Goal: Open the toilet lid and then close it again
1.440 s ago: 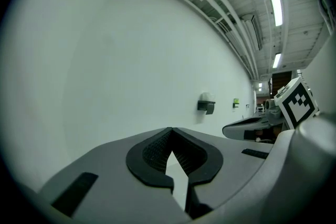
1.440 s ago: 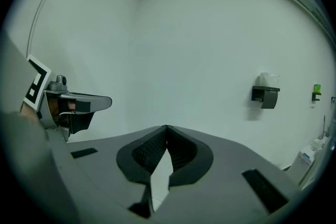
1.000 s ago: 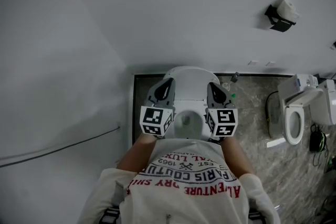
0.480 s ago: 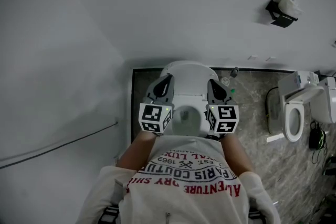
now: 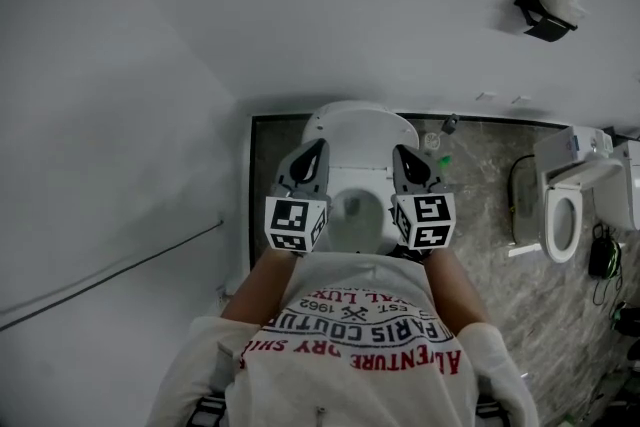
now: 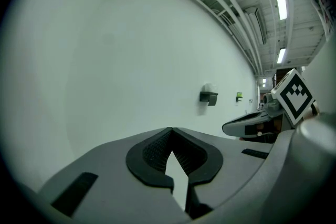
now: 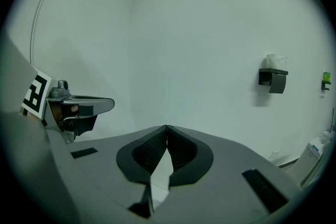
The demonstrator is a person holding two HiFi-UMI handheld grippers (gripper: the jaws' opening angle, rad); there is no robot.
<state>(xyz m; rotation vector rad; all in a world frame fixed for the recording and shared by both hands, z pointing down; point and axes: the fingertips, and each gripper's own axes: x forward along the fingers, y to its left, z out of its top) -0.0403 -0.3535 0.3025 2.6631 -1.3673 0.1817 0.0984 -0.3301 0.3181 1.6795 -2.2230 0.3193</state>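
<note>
Easing left gripper and right gripper slightly lower over the bowl than a second ago, keeping both pairs of jaws pressed together on nothing. Reading toilet lid as up at the bowl's back edge, so probably lining up for closing. Seeing lid only in head view; confirming touching tips only in gripper views, alongside paper holder.

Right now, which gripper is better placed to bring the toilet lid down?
Left, barely. Left gripper and right gripper, both shut and empty, flank the bowl; left looks slightly nearer the raised lid.
</note>
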